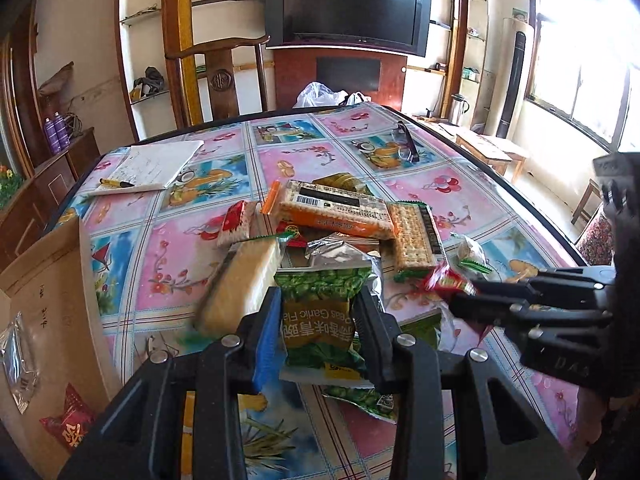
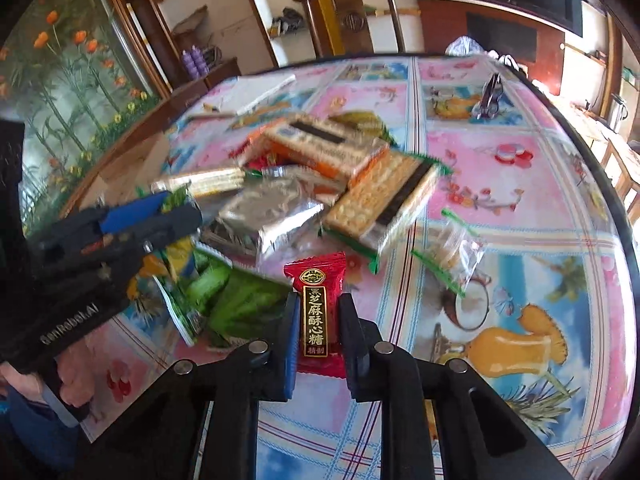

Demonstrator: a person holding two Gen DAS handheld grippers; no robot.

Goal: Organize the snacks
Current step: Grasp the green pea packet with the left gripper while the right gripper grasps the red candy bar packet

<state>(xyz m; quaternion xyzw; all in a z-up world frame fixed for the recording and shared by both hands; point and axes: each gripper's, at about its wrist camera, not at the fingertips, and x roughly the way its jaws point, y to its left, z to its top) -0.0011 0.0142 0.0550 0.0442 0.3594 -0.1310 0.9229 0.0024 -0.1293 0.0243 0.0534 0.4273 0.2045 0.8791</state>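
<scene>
My left gripper point(image 1: 318, 320) is shut on a green garlic-pea packet point(image 1: 320, 312), held just above the table. My right gripper point(image 2: 318, 324) is shut on a red sesame candy packet point(image 2: 316, 312); it also shows in the left wrist view point(image 1: 450, 282) at the right. The snack pile lies ahead: an orange cracker pack point(image 1: 340, 210), a green-edged cracker pack point(image 1: 414, 236), a pale wafer pack point(image 1: 244, 284), a silver foil pack point(image 2: 266, 216), a small clear packet point(image 2: 456, 250) and another green packet point(image 2: 236, 304).
A cardboard box point(image 1: 48, 292) holding a red packet point(image 1: 70, 424) stands at the left table edge. A notepad with a pen point(image 1: 152, 166) and glasses point(image 1: 406, 144) lie farther back on the flowered tablecloth point(image 1: 460, 184). A wooden chair point(image 1: 218, 76) stands behind.
</scene>
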